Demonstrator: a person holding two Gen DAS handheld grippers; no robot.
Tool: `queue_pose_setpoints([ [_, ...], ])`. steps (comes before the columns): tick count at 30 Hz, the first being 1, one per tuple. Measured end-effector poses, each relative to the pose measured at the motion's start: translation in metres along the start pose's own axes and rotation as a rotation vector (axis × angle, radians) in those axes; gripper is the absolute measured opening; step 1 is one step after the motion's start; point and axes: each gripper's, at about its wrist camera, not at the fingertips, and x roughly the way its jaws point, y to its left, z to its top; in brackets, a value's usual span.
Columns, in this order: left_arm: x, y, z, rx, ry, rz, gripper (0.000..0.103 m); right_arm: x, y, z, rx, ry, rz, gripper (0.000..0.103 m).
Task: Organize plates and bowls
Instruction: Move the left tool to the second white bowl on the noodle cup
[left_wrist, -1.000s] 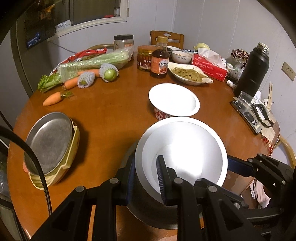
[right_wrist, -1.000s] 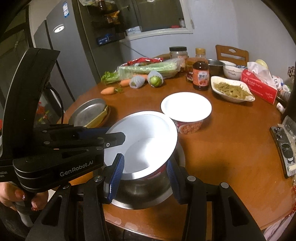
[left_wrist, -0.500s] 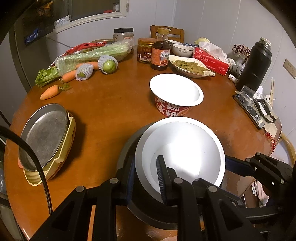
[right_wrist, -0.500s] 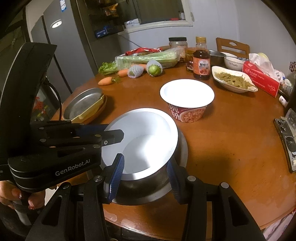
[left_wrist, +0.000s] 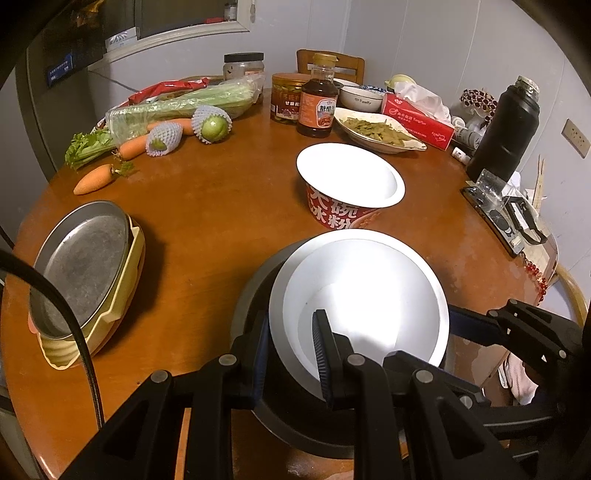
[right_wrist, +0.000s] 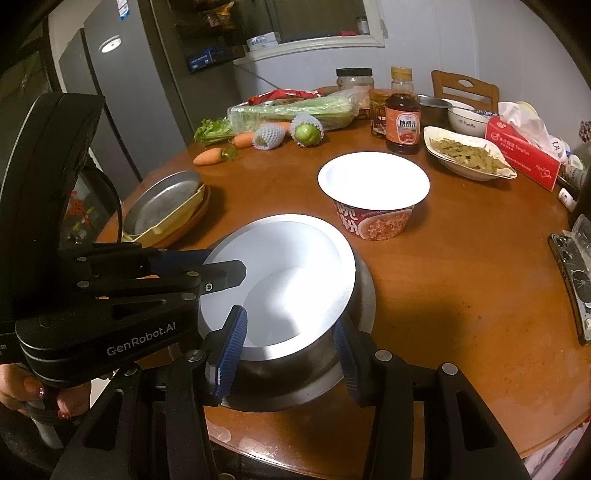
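At lower centre, the left gripper (left_wrist: 290, 354) pinches the white paper bowl's (left_wrist: 369, 295) rim, nested in a steel bowl (right_wrist: 325, 365). The right gripper (right_wrist: 291, 354) straddles both, apparently spread. The second, red-printed paper bowl (left_wrist: 349, 184) remains unstacked.

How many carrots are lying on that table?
3 that I can make out: one carrot alone near the table's edge, a second beside the celery leaves, and a third mostly hidden behind the foam-netted fruit. More could be hidden.
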Motion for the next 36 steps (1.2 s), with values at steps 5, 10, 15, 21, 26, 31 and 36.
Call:
queue_pose_setpoints([
  [5, 0.000, 0.001, 0.000, -0.004, -0.002, 0.003, 0.023, -0.001, -0.001, -0.001, 0.004, -0.005, 0.003, 0.049],
  [10, -0.003, 0.002, 0.001, -0.010, -0.011, 0.003, 0.023, -0.005, -0.005, 0.000, 0.009, -0.020, -0.009, 0.049],
  [15, -0.006, 0.002, 0.002, -0.009, -0.020, 0.005, 0.023, -0.007, -0.007, 0.001, 0.014, -0.027, -0.018, 0.049],
  [21, -0.009, 0.002, 0.002, -0.007, -0.027, 0.005, 0.023, -0.010, -0.009, 0.002, 0.017, -0.039, -0.024, 0.049],
  [26, -0.013, 0.003, 0.003, -0.009, -0.040, 0.004, 0.023, -0.010, -0.010, 0.003, 0.018, -0.040, -0.027, 0.049],
  [31, -0.015, 0.002, 0.004, -0.010, -0.046, 0.005, 0.023, -0.012, -0.010, 0.003, 0.017, -0.048, -0.027, 0.049],
  [36, -0.020, 0.003, 0.007, -0.017, -0.058, 0.015, 0.024, -0.012, -0.012, 0.006, 0.020, -0.047, -0.032, 0.049],
])
